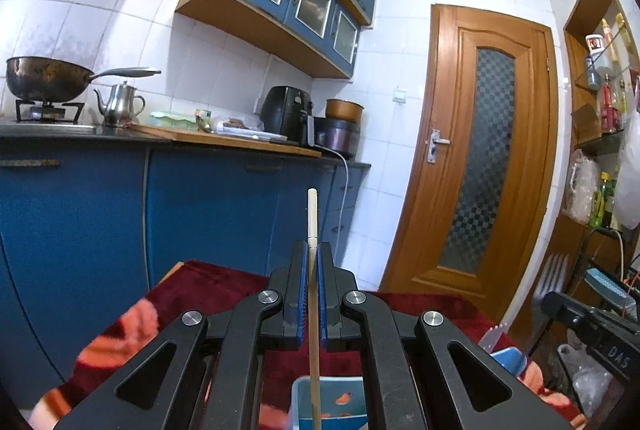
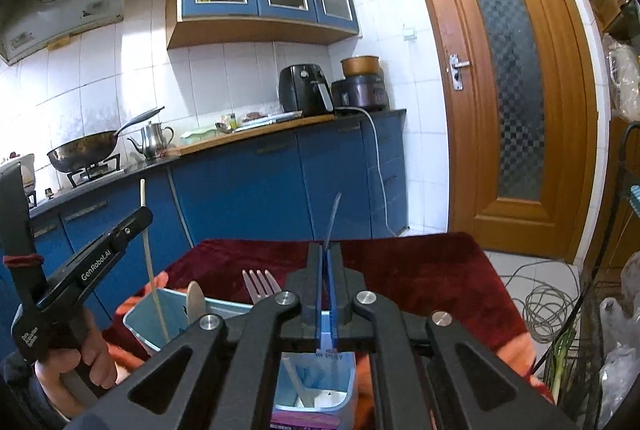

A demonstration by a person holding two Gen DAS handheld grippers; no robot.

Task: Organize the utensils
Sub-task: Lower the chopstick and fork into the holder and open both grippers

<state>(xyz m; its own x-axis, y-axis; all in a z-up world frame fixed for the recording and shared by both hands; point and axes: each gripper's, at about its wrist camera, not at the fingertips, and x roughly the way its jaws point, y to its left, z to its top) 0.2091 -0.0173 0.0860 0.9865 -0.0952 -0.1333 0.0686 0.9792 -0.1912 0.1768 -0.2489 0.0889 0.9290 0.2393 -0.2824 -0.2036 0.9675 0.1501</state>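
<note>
A: Where were the tongs?

B: The left tongs (image 1: 312, 250) were clamped on a pale wooden chopstick (image 1: 312, 218), upright, its lower end inside a light-blue holder (image 2: 144, 318). The right tongs (image 2: 325, 250) pinched a thin dark utensil (image 2: 333, 218) over another blue holder (image 2: 344, 362).

A: Room around them?

B: Both holders stood on the red-clothed surface (image 2: 420, 270); a fork (image 2: 260, 286) stood between them. The far edge lay open before the blue cabinets (image 2: 280, 181).

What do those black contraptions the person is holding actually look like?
Each tool is matt black: two angled link arms with silver pivot bolts and triangular cut-outs, ending in slim fingers lined with blue ribbed pads. The left tool carries white "GenRobot.AI" lettering and a dark red band on its upright part.
</note>
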